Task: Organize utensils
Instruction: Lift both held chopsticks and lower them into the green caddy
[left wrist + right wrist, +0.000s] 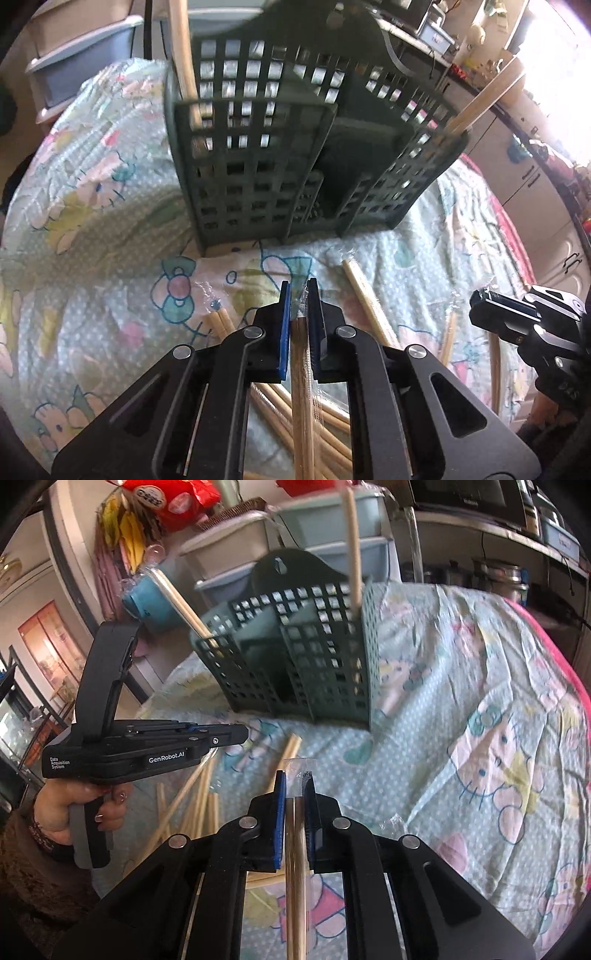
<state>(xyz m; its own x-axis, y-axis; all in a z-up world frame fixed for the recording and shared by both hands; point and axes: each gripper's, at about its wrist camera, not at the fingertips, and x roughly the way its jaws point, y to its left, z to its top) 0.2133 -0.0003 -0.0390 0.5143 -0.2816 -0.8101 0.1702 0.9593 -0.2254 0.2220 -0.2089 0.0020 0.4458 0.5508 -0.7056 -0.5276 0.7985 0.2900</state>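
Now both claws clamped: left claw point(298, 295) on wrapped chopsticks point(301, 369), right claw point(295, 786) likewise point(295, 867), likely destined for basket point(258, 177) at 12 o'clock.

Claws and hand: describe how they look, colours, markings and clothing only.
Both claws are matte black linkage arms with silver pivot rivets and blue pads. The left claw body has a pistol handle and white lettering, "GenRobot.AI" and "Data Acquisition System". The hand on it has painted nails, a beaded bracelet and a fuzzy dark brown sleeve.

Both grippers — left point(298, 295), right point(294, 784) — jaws clamped, angled downward.
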